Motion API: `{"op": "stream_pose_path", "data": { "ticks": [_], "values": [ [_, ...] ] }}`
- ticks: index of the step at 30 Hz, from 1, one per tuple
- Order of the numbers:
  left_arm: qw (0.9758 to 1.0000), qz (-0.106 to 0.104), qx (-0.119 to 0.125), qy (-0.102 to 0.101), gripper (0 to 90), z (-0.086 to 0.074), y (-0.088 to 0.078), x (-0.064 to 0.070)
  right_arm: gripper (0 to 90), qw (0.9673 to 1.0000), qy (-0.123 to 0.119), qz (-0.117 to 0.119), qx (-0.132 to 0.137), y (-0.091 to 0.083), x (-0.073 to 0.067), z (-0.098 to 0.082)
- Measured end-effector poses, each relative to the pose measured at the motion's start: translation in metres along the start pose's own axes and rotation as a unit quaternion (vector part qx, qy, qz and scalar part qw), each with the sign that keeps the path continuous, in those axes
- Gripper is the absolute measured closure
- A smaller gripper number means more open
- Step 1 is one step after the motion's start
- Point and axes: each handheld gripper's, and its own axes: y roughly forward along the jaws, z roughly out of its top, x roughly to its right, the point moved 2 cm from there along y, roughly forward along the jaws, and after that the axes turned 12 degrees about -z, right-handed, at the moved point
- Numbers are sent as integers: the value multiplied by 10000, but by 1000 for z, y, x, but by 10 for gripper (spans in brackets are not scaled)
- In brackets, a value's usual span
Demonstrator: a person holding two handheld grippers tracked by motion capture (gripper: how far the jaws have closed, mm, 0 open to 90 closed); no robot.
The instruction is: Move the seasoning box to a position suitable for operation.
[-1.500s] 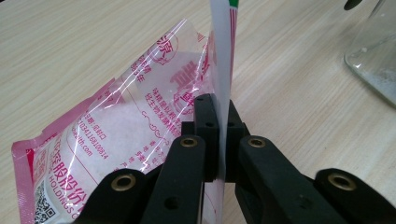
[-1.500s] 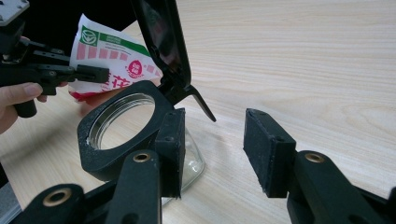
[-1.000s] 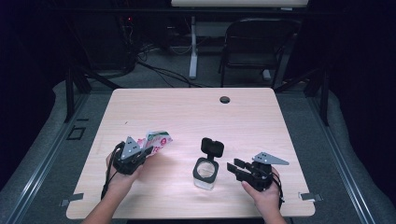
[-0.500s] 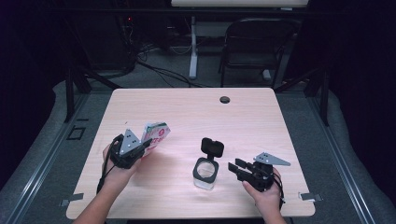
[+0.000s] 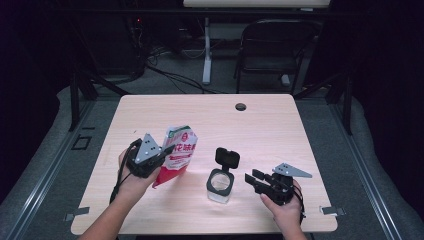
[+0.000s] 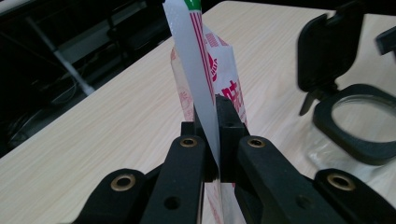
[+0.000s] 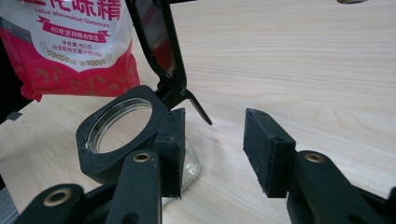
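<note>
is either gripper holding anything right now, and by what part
The left gripper is shut on the red-and-white pouch, pinching its flat side edge. The right gripper is open beside the glass jar, holding nothing.

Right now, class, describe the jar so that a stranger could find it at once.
On the wooden table, look near its front edge, between the two grippers. The clear glass jar stands there, marked out by its black rim and upright flipped-open black lid.

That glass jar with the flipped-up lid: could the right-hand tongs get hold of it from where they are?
Probably yes. The right tongs stand open beside the jar, with bare table between them. The jar's lid is tipped back, away from them. The left tongs are busy pinching the pouch, off to the other side.
</note>
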Motion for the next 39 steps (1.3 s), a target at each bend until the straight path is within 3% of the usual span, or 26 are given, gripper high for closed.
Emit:
{"op": "stream_pose_path", "data": {
  "ticks": [8, 13, 17, 20, 24, 29, 32, 35, 39],
  "values": [
    [9996, -252, 50, 117, 900, 6, 14, 13, 592, 9995, -196, -3, 252, -1, 1, 2],
    [9993, -370, 112, -15, 900, -4, 12, 16, 576, 9981, -291, -149, 524, -5, 2, 5],
    [9986, -484, 95, -169, 900, -11, 6, 18, 566, 9984, -265, -176, 465, -6, 1, 4],
    [9984, -514, 65, -234, 900, -20, 3, 20, 558, 9983, -217, -60, 528, -7, -1, 5],
    [9982, -530, -32, -294, 900, -34, 1, 24, 560, 9976, -421, 52, 546, -10, -4, 9],
    [9978, -540, -170, -353, 895, -49, -3, 27, 578, 9950, -553, 431, 708, -20, -15, 18],
    [9973, -546, -235, -433, 886, -60, -4, 28, 576, 9924, -665, 713, 753, -22, -28, 25],
    [9962, -603, -121, -620, 886, -68, -7, 28, 561, 9893, -875, 933, 707, -21, -43, 30],
    [9965, -553, -80, -627, 885, -70, -11, 31, 547, 9856, -1083, 1152, 601, -14, -61, 33]
  ]
}}
